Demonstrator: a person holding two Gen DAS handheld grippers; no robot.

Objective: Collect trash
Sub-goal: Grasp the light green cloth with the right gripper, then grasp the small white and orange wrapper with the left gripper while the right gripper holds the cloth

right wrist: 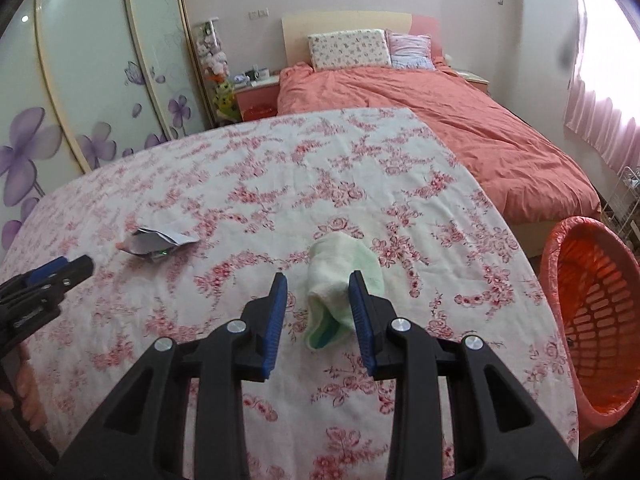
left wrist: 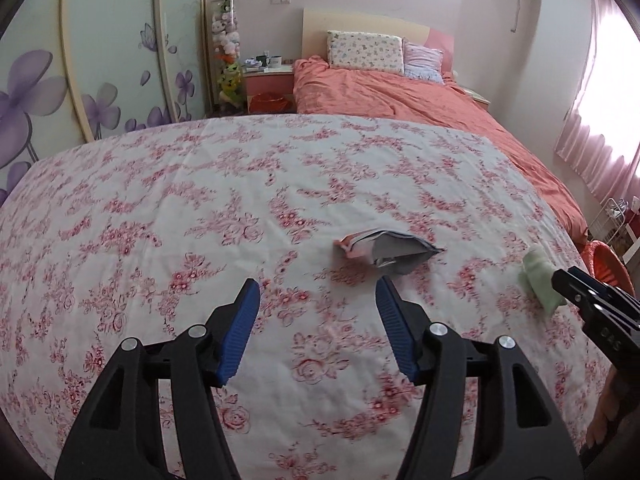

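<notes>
A crumpled pink and silver snack wrapper (left wrist: 386, 251) lies on the floral tablecloth (left wrist: 200, 208), just beyond my open left gripper (left wrist: 318, 284). It also shows in the right wrist view (right wrist: 158, 242). A pale green folded cloth (right wrist: 340, 276) lies on the table between the open fingers of my right gripper (right wrist: 318, 280). The cloth shows at the right in the left wrist view (left wrist: 540, 280). An orange basket (right wrist: 592, 320) lined with a pink bag stands beside the table at the right.
A bed with an orange cover (left wrist: 420, 100) and pillows stands behind the table. A nightstand (left wrist: 268, 80) and a wardrobe with purple flowers (left wrist: 100, 80) are at the back left. Pink curtains (left wrist: 600, 120) hang at the right.
</notes>
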